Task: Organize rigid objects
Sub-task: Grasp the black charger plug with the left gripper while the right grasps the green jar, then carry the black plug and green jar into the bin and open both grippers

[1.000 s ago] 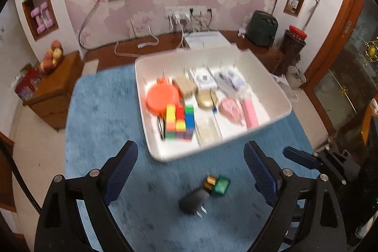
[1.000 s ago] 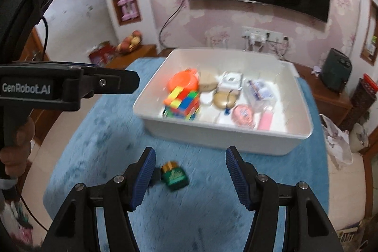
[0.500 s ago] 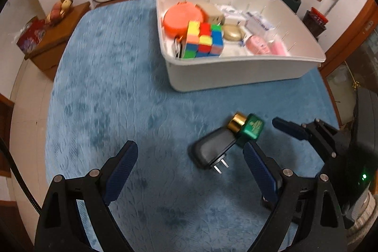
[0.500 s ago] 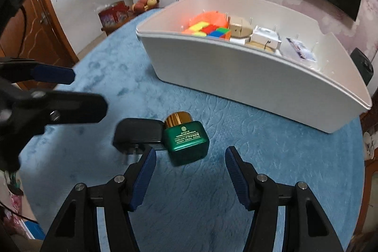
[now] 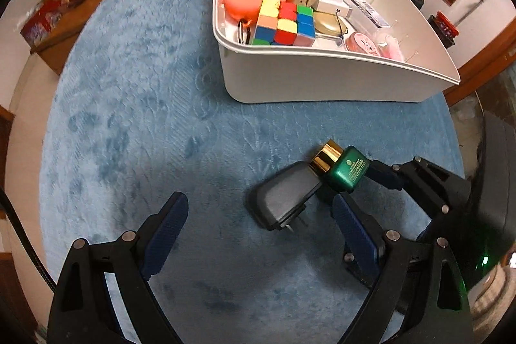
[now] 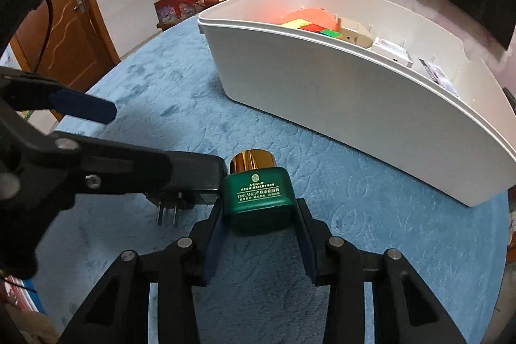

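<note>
Right gripper (image 6: 258, 215): jaws, just closing, clamp the flat sides of the green bottle (image 6: 258, 199) lying on the blue cloth (image 6: 161, 92); probably glass, rigid, smooth, fairly heavy. Left gripper (image 5: 258, 224): spread wide, holding nothing, black charger (image 5: 285, 199) between its fingers. White bin (image 6: 354, 105) lies beyond.

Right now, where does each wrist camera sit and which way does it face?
Left wrist: on the left gripper, angled steeply down at the blue cloth; black charger ahead, white bin beyond. Own jaws wide open; right gripper enters at right.
Right wrist: on the right gripper, tilted down, low; jaws, just closing, press the green bottle. Left gripper's finger crosses from the left.
Shared: bottle, charger, bin, cloth.
</note>
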Tool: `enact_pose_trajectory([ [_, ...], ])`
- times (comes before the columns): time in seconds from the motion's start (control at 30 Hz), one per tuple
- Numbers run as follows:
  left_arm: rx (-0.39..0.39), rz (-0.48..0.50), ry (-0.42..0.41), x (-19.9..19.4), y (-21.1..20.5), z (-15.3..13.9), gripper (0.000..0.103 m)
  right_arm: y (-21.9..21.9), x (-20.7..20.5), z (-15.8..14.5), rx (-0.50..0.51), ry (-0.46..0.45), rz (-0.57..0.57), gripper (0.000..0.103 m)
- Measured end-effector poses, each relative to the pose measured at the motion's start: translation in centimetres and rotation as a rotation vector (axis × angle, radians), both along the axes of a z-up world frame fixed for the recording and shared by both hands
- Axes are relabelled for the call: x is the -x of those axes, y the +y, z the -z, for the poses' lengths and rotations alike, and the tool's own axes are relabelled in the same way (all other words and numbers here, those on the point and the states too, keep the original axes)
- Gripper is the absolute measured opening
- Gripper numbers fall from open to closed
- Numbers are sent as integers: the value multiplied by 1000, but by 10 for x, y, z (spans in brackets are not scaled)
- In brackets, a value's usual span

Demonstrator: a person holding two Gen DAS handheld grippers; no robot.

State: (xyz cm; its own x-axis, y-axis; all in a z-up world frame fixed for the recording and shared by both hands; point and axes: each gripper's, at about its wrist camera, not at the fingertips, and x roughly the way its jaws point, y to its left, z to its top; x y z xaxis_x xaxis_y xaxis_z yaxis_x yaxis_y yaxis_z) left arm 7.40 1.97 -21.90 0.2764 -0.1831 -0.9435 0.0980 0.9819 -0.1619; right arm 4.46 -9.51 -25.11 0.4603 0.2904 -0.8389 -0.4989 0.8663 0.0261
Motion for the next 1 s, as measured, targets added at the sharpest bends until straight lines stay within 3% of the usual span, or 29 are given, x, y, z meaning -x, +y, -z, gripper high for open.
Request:
enact_pose_trajectory([
  [0.33,63,-172,158,-17,-8,29,93,-25,-1,0,-33,15,87,41],
  [0.77,-29,-402,238,-19,-23,54,91,-34,-2,0,-65,29,99,41],
  [1.0,-108,-447,233,-15,-32,57,70,-35,-4,0,-76,36,103,41],
])
